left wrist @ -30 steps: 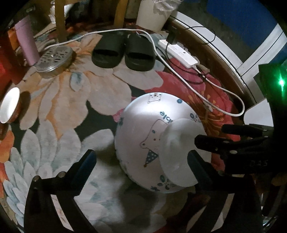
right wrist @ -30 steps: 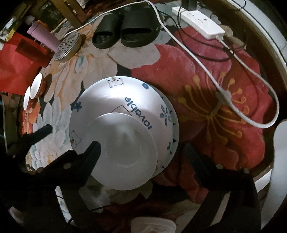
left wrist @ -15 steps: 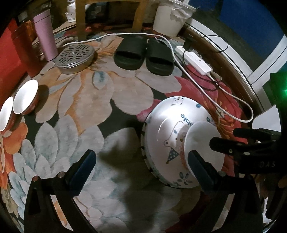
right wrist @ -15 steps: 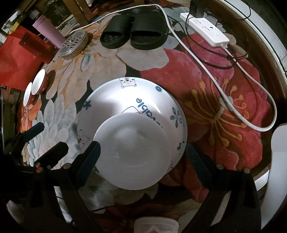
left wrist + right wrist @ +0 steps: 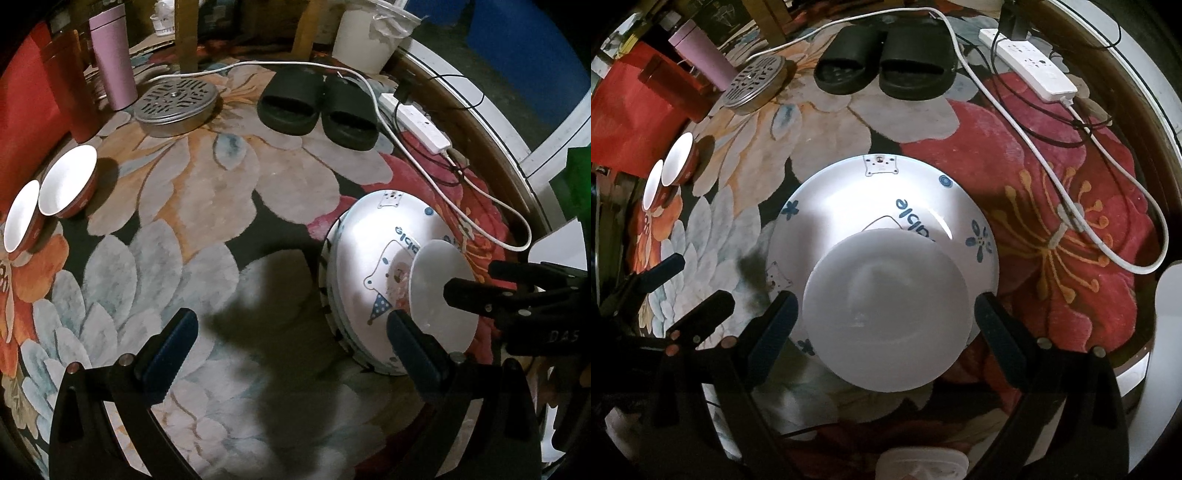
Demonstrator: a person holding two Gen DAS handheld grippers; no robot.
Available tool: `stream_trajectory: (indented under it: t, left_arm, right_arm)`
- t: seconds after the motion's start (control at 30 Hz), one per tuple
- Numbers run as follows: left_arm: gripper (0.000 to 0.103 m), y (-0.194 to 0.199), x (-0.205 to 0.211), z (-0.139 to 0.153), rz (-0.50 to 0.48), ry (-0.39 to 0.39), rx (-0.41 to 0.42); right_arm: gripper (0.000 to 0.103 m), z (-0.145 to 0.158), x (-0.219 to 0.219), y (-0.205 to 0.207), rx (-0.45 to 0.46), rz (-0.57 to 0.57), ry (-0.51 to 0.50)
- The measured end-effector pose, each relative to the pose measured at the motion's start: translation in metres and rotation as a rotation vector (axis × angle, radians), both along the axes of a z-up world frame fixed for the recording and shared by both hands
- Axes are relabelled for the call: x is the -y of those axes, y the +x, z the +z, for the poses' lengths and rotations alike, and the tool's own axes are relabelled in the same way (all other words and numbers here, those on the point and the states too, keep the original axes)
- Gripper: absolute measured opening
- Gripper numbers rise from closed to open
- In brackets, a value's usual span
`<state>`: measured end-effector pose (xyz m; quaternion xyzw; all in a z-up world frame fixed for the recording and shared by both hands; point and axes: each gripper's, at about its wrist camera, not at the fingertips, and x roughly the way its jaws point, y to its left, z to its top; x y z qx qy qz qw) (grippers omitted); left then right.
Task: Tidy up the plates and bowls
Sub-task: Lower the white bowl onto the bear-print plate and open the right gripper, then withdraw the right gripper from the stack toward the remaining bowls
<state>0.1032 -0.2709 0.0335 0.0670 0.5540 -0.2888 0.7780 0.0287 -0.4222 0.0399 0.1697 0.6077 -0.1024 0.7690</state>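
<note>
A small plain white plate (image 5: 888, 321) lies on a stack of larger white plates with blue cartoon print (image 5: 871, 206) on the floral carpet (image 5: 207, 206). The right gripper (image 5: 882, 328) hangs over it, jaws wide either side. The left gripper (image 5: 291, 343) is wide open and empty. Two red-sided white bowls (image 5: 48, 203) sit well apart to the left.

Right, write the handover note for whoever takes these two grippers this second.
Left gripper: open and empty, over the floral rug.
Right gripper: open, straddling the small plain white plate; whether its pads touch it cannot be told.
Stack: the small plate lies on the bear-print plate, with at least one more rim showing beneath in the left wrist view.
Two red bowls with white insides sit side by side at the rug's left edge, not stacked.
Done: plates piled.
Left: probably nest the two bowls and bring them to the plates.
</note>
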Motion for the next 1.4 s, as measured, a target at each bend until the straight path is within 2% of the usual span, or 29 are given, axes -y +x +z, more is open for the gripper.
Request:
stream_trajectory:
  t: [1.4]
  left_arm:
    - [0.102,0.009,-0.087,-0.009,0.124,0.030,-0.008]
  right_arm:
    - [0.098,-0.007,-0.063,0.022,-0.014,0.114,-0.005]
